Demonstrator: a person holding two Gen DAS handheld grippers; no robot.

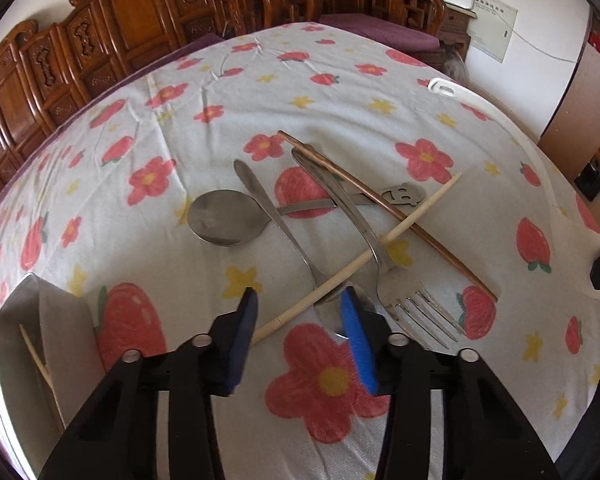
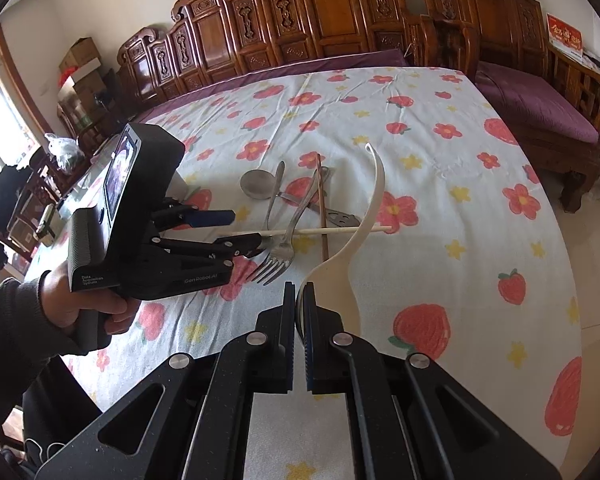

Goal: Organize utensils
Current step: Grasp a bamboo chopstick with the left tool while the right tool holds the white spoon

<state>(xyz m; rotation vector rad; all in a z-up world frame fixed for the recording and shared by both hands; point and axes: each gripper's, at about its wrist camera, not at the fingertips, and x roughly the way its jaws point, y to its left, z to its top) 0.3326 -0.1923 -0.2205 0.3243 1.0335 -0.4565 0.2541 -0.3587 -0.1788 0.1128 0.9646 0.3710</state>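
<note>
Under your tools lies a matt, slightly creased cotton-like tablecloth (image 1: 340,92). At its middle, the round spoon (image 1: 224,218) is brushed, dull metal; the fork (image 1: 404,280) at four o'clock of it shines brighter. The pale chopstick (image 1: 364,258) looks like smooth bamboo. Your white ladle (image 2: 364,224) is glossy plastic. At twelve o'clock stands a varnished carved wooden bench (image 2: 300,20).

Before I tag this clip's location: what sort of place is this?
Probably a home living room. Carved wooden benches with purple cushions line the wall behind a table under a floral tablecloth, where a fork, spoons and chopsticks lie piled.
</note>
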